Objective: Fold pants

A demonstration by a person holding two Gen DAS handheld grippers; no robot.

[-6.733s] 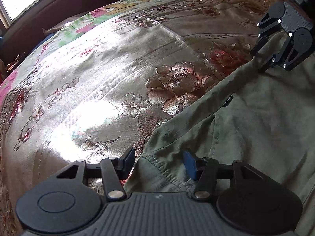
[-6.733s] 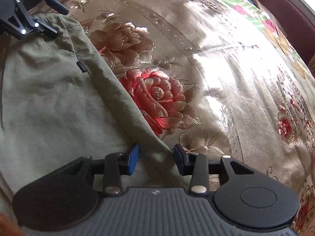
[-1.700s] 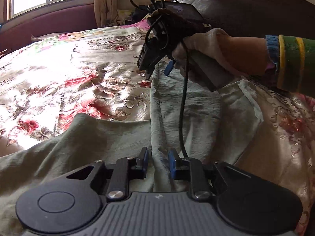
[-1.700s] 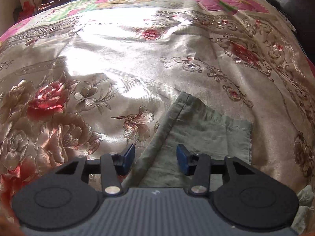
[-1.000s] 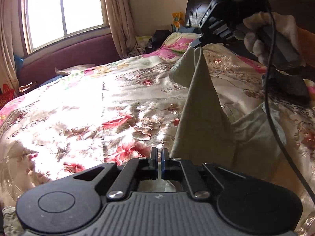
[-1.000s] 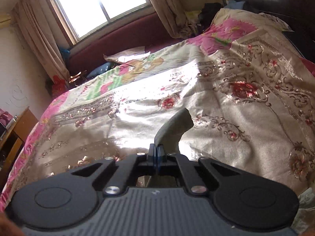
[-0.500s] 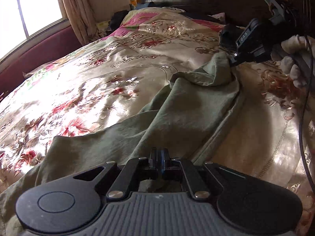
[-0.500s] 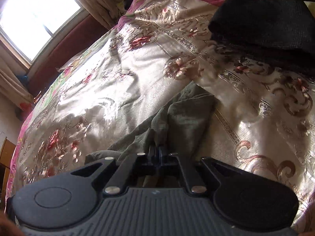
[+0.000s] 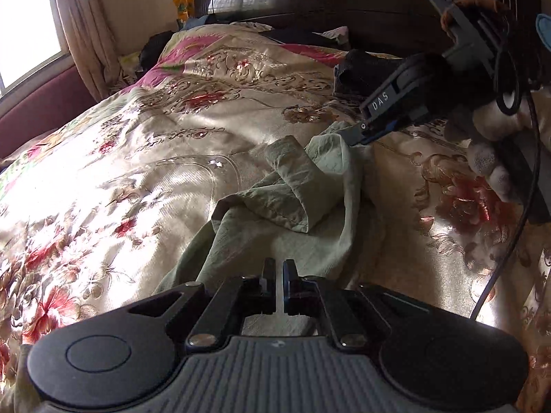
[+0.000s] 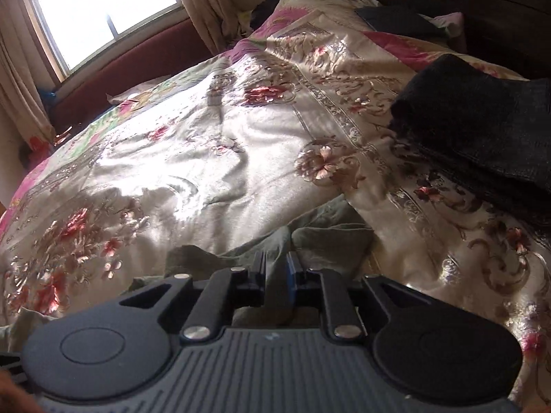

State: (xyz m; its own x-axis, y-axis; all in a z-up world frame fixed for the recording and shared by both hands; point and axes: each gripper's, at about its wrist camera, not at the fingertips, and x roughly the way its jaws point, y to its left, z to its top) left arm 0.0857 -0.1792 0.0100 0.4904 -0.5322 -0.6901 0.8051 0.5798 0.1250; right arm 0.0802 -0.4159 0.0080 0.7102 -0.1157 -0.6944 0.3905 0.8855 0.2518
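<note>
Now the green pants [image 9: 303, 213] lie rumpled mid-bed, one fold just laid; left hand-held gripper [image 9: 279, 277] nearly shut, right hand-held gripper [image 10: 275, 272] parting off cloth. Next: smooth, regrasp

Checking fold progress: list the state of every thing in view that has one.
pants: crumpled on the bedspread, one leg end flopped over.
left gripper: jaws shut; whether they pinch cloth is unclear.
right gripper: jaws have just been opening; pants cloth in the gap, not pressed.
black garment: folded, lying on the bedspread.
</note>
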